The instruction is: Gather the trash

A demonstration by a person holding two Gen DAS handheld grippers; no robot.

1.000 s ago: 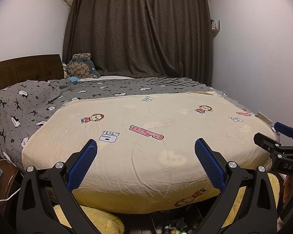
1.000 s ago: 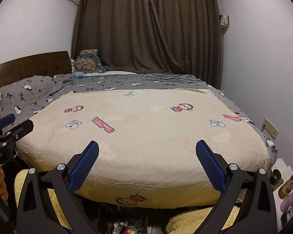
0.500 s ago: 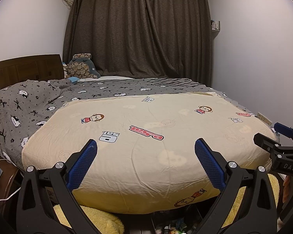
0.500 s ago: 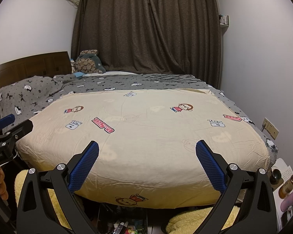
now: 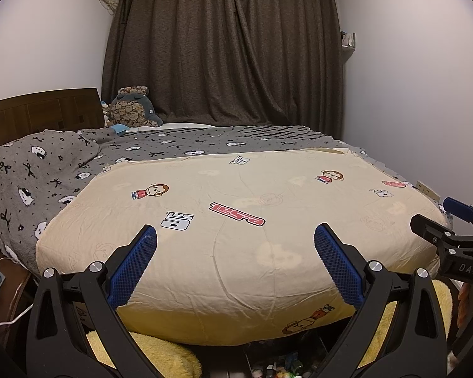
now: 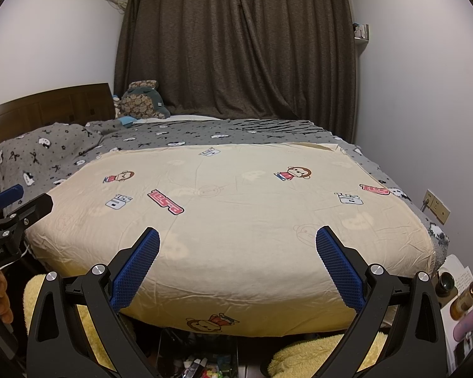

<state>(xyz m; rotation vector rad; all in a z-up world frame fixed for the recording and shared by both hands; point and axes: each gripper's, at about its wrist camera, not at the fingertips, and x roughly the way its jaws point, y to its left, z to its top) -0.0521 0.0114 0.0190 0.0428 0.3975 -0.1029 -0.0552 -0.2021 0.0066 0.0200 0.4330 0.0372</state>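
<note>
My left gripper [image 5: 235,236] is open and empty, held over the near edge of a bed with a cream cartoon-print cover [image 5: 236,208]. My right gripper [image 6: 237,237] is open and empty, over the same cover [image 6: 236,201]. The right gripper also shows at the right edge of the left wrist view [image 5: 451,236], and the left gripper at the left edge of the right wrist view [image 6: 12,211]. Small colourful litter [image 6: 205,368] lies on the floor under the bed's near edge; it also shows in the left wrist view [image 5: 277,368]. No trash shows on the bed.
A grey patterned blanket [image 5: 47,170] covers the bed's far and left side, with a plush toy [image 5: 132,110] by the wooden headboard [image 5: 41,110]. Yellow fluffy fabric [image 6: 306,356] hangs below the cover. Bottles [image 6: 463,299] stand at the right. Dark curtains [image 6: 236,47] hang behind.
</note>
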